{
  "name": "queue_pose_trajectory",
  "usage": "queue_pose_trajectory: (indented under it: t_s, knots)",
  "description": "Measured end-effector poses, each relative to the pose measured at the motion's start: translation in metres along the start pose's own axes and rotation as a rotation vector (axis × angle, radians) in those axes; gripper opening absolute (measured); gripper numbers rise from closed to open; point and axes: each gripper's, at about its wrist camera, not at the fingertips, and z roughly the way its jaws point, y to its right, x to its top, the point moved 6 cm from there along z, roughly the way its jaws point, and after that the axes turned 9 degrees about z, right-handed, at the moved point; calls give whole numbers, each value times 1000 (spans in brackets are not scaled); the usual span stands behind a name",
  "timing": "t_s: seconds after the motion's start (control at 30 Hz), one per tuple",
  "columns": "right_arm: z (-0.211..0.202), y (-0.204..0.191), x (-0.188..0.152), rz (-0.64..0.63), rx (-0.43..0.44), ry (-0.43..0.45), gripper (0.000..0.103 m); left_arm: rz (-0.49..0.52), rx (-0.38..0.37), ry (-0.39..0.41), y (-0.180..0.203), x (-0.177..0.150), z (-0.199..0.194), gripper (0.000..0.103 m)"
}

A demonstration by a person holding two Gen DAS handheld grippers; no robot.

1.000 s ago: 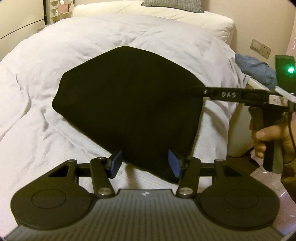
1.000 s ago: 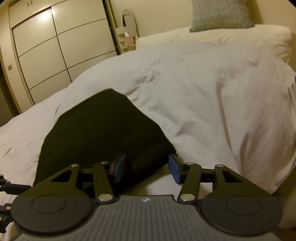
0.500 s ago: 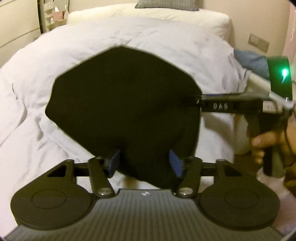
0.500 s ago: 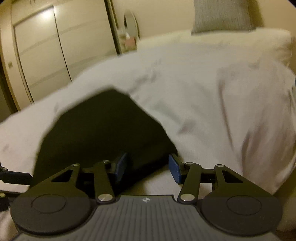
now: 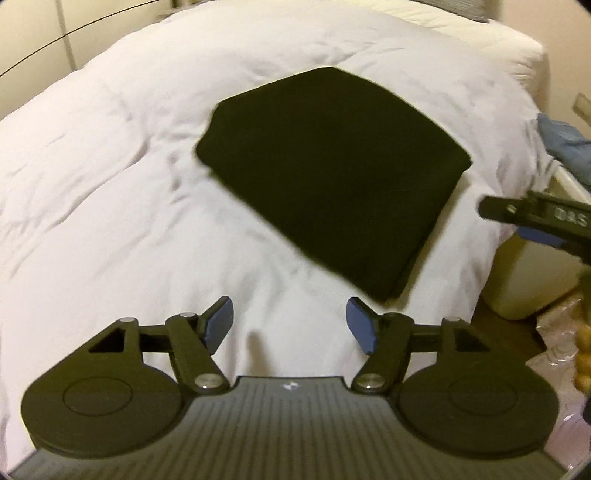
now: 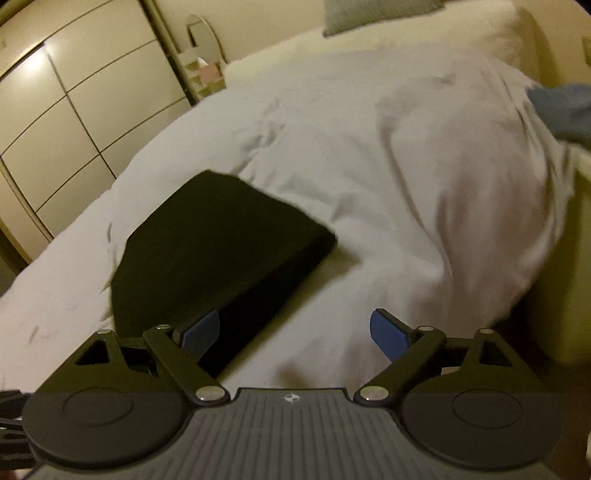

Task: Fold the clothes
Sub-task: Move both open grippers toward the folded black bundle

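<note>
A black garment (image 5: pixel 332 177) lies folded into a flat block on the white duvet (image 5: pixel 110 184). My left gripper (image 5: pixel 290 326) hovers just short of the garment's near corner; its jaws are opening and only duvet shows between them. My right gripper (image 6: pixel 293 334) has its jaws opening wide, with the garment (image 6: pixel 221 251) lying off its left finger and free of the pads. The right gripper's fingers (image 5: pixel 532 218) also show at the right edge of the left wrist view, clear of the garment.
A blue-grey cloth (image 5: pixel 565 144) lies at the bed's right side, above a cream bedside unit (image 5: pixel 535 273). Pillows (image 6: pixel 406 29) sit at the head of the bed. A wardrobe (image 6: pixel 55 110) stands on the left. Clear plastic (image 5: pixel 557 343) lies on the floor.
Both grippers have let go of the black garment and pulled back from it with jaws spreading. The garment now lies on the duvet as a smaller, squarer folded block.
</note>
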Motion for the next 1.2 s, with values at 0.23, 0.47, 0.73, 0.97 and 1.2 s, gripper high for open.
queue_pose_trajectory:
  t_s: [0.23,0.47,0.73,0.97,1.2]
  knots:
    - [-56,-26,-13,-55,-65,13,101,-32,41,59,-8,-13,-50,78]
    - [-98,-55,-22,-143,-47,55,101,-41,89,121,-12,-19,-91,90]
    - [-122,-70,-48,-220,-65,46,101,-46,128,133,-11,-39,-120,91]
    - [-142,-72,-65,-264,-52,51,101,-32,181,152,-2,-52,-145,96]
    - [-161,-71,-71,-281,-33,68,101,-13,207,186,5,-57,-162,97]
